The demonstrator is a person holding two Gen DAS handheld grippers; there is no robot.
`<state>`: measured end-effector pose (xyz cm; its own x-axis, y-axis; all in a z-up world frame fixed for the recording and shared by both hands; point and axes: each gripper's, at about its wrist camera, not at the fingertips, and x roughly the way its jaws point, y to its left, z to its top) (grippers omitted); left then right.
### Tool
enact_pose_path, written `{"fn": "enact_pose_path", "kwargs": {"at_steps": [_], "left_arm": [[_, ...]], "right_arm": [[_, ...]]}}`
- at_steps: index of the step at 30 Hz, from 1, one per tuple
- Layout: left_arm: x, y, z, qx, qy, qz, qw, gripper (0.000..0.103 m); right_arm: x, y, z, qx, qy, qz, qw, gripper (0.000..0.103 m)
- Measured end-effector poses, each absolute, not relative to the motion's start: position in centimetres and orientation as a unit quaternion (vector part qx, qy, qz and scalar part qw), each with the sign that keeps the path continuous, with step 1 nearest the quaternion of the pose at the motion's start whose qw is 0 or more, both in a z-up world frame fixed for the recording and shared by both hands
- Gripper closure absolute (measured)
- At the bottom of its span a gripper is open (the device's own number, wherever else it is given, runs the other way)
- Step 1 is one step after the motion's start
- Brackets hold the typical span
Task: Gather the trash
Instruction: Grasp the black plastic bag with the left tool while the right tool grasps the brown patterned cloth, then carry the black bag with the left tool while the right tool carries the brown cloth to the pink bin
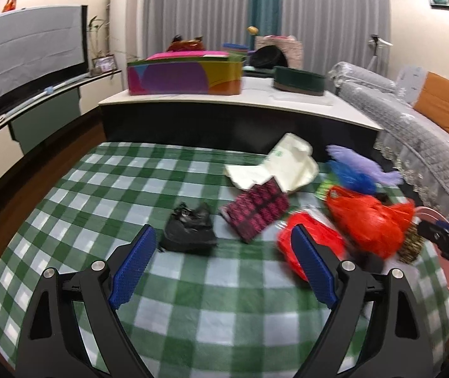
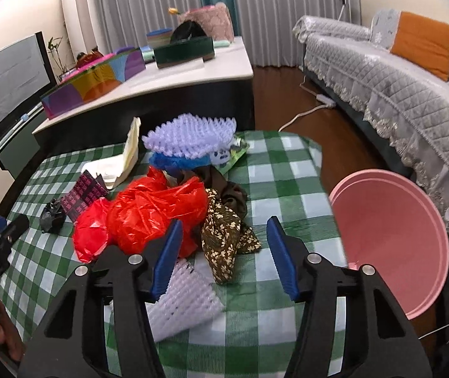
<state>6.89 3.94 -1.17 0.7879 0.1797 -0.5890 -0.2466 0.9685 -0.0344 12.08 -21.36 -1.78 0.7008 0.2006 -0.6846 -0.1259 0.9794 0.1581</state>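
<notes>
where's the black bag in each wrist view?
Left wrist: black bag at centre, just ahead of the open left gripper.
Right wrist: black bag at far left, small, on the checked cloth.
Shared landmark: the pink-patterned packet lies right beside it in both.

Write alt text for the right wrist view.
The open right gripper hovers over a green checked tablecloth strewn with trash: red plastic bags, a floral brown cloth, white foam netting and a lilac foam net. A pink basin sits beside the table at right.
</notes>
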Motion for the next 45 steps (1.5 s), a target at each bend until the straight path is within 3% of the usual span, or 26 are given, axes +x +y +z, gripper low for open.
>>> {"fn": "enact_pose_path", "kwargs": {"at_steps": [11, 14, 19, 22, 45], "left_arm": [[12.0, 7.9, -5.4, -0.074, 0.402, 0.169, 0.897, 0.018], [12.9, 8.1, -5.7, -0.07, 0.41, 0.168, 0.894, 0.018], [13.5, 7.9, -6.1, -0.067, 0.42, 0.166, 0.89, 0.02], [13.7, 7.7, -6.3, -0.068, 0.426, 0.152, 0.889, 0.042], [9.2, 4.6, -1.1, -0.084, 0.345, 0.091, 0.93, 0.045]], "right_arm": [[14.8, -21.3, -4.8, 0.064, 0.424, 0.09, 0.899, 0.048], [15.2, -21.5, -5.4, 0.067, 0.434, 0.094, 0.894, 0.059], [15.4, -21.5, -5.7, 0.068, 0.442, 0.109, 0.888, 0.088], [15.3, -21.3, -5.4, 0.066, 0.437, 0.121, 0.889, 0.097], [10.0, -24.1, 1.7, 0.044, 0.34, 0.119, 0.932, 0.099]]}}
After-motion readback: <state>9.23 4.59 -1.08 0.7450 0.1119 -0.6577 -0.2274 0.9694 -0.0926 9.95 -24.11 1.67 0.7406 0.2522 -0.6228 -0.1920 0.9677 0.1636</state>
